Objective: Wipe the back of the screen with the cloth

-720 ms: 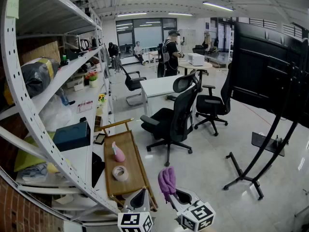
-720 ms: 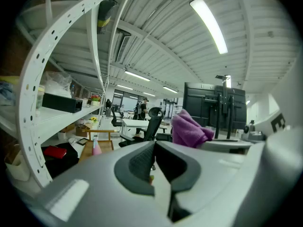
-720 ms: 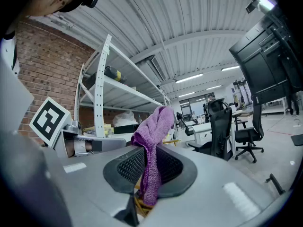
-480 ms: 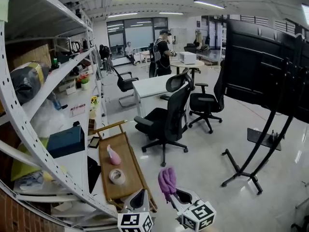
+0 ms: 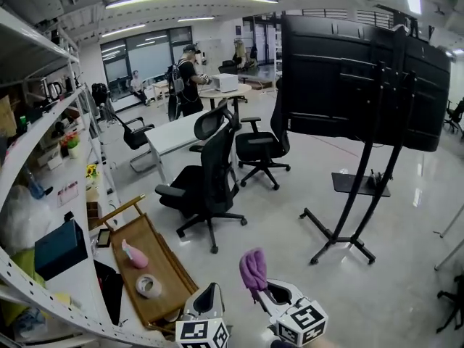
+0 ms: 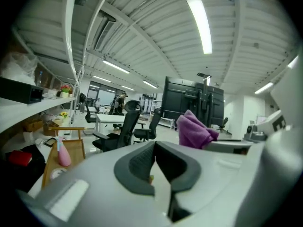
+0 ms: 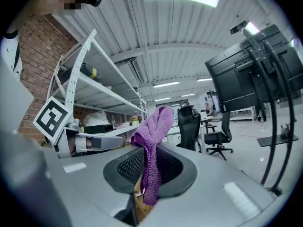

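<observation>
The big black screen (image 5: 355, 78) shows its back to me, mounted on a black wheeled stand (image 5: 341, 230) at the right of the head view. My right gripper (image 5: 257, 287) is low in the middle, shut on a purple cloth (image 5: 253, 268) that sticks up from its jaws. In the right gripper view the cloth (image 7: 154, 131) hangs between the black pads, with the screen (image 7: 246, 74) far off at the right. My left gripper (image 5: 208, 296) sits just left of it, shut and holding nothing. Its own view shows the cloth (image 6: 194, 129) and the distant screen (image 6: 191, 96).
Two black office chairs (image 5: 210, 183) and a white desk (image 5: 177, 133) stand between me and the screen. A wooden tray (image 5: 163, 274) with a pink spray bottle (image 5: 135, 254) and a tape roll (image 5: 148, 286) is at lower left, beside white shelving (image 5: 43, 216). People stand far back (image 5: 187, 78).
The head view has swung right, so the screen and its stand are now nearer the centre and look larger. Both grippers keep their places in the frame, cloth still held.
</observation>
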{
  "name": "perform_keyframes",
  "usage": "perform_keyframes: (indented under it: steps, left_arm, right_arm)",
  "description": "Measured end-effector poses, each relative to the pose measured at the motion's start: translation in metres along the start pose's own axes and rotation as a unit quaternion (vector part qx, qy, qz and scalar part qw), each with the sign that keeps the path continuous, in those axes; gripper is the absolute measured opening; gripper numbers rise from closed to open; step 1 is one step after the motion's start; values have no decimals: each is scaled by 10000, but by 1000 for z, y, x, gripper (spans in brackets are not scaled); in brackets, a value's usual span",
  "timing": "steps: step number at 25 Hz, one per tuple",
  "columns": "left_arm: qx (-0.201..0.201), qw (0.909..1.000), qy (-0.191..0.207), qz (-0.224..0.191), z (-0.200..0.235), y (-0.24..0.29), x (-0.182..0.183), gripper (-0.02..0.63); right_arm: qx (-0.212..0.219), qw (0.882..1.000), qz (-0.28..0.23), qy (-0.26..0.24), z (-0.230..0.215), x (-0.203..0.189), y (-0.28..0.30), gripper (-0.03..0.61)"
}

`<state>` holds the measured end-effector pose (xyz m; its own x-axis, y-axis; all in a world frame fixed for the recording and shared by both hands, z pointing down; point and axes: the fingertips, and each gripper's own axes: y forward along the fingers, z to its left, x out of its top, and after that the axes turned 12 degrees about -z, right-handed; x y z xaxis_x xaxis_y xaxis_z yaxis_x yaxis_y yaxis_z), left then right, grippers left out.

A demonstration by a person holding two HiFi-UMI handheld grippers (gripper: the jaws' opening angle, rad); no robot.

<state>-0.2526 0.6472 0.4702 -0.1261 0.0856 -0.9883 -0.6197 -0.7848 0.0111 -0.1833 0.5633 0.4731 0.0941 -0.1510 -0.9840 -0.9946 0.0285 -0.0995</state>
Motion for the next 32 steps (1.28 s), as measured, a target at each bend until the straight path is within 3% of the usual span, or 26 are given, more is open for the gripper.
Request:
perform_keyframes:
  steps: [7,12,23,32]
  left_arm:
    - [-869,9958,74,293,-62,73,-20,7]
    - [-1355,9901,123,350,-118,144,-30,8]
    - [-1777,9836,37,318,-251,326,-39,6]
    - [-1961,9800,270,185,-321,436,-34,8]
  right_arm:
    - [-895,9959,-75,-68,-83,10,-24,49]
    - [-1388,9901,-182,-101,-167,21,-34,49]
    - [-1615,9858,-265,-376,-373,71,-31,49]
    - [-1645,9832,-279,-742,-490,103,-20,49]
